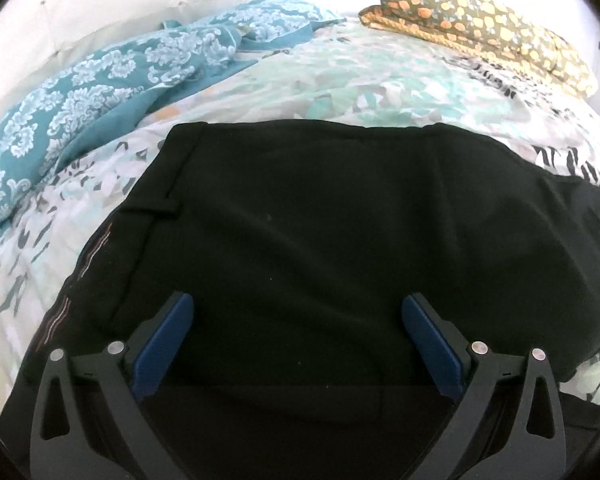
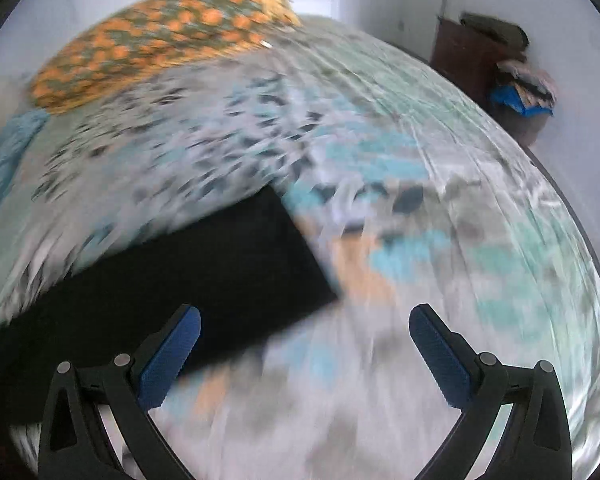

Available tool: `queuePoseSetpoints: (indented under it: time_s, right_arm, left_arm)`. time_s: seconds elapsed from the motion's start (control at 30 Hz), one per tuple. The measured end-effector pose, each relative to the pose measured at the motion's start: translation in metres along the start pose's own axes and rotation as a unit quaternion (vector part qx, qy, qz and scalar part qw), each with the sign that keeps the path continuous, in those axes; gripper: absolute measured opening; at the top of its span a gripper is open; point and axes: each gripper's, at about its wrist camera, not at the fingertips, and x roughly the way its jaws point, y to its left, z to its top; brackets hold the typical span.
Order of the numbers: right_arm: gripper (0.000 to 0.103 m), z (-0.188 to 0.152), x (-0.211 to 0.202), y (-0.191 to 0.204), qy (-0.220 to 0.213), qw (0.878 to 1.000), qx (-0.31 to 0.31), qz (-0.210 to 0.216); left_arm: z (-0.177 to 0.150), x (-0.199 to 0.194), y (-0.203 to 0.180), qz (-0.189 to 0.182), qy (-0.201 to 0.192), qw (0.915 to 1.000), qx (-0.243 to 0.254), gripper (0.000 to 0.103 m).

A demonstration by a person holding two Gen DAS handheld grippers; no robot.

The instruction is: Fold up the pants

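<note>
Black pants (image 1: pixel 320 232) lie flat on a bed with a floral sheet (image 1: pixel 340 80). The waistband with a belt loop runs down the left side in the left wrist view. My left gripper (image 1: pixel 298 308) is open, just above the seat area of the pants, holding nothing. In the right wrist view the leg end of the pants (image 2: pixel 228 272) lies at the lower left, with its hem corner near the middle. My right gripper (image 2: pixel 304 320) is open and empty above the hem corner and the sheet (image 2: pixel 460 220). That view is blurred by motion.
A teal patterned cloth (image 1: pixel 100 92) lies crumpled at the bed's far left. A folded orange-and-olive blanket (image 1: pixel 480 28) sits at the far right, and shows in the right wrist view (image 2: pixel 160 52). Beyond the bed edge stand brown furniture (image 2: pixel 472 52) and a pile of clothes (image 2: pixel 524 88).
</note>
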Motion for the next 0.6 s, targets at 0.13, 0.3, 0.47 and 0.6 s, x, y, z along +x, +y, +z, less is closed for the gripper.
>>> queuePoseSetpoints:
  time_s: [0.13,0.3,0.47,0.6]
  right_arm:
    - [0.093,0.042,0.037,0.015,0.013,1.0,0.004,0.011]
    - [0.007,0.038,0.065,0.033,0.019,1.0,-0.02,-0.013]
    - [0.003,0.009,0.006,0.034,-0.065,0.997,-0.034,-0.011]
    - [0.003,-0.051,-0.099,0.024,-0.148,0.987,-0.053,0.029]
  left_arm:
    - [0.0,0.002,-0.004,0.007,0.0,1.0,0.004,0.102]
    - [0.0,0.002,-0.005,0.009,-0.001,0.9999,0.005,0.102]
    - [0.001,0.004,-0.007,0.017,-0.001,0.9998,0.01,0.102]
    - [0.001,0.004,-0.007,0.02,0.0,0.9997,0.012,0.102]
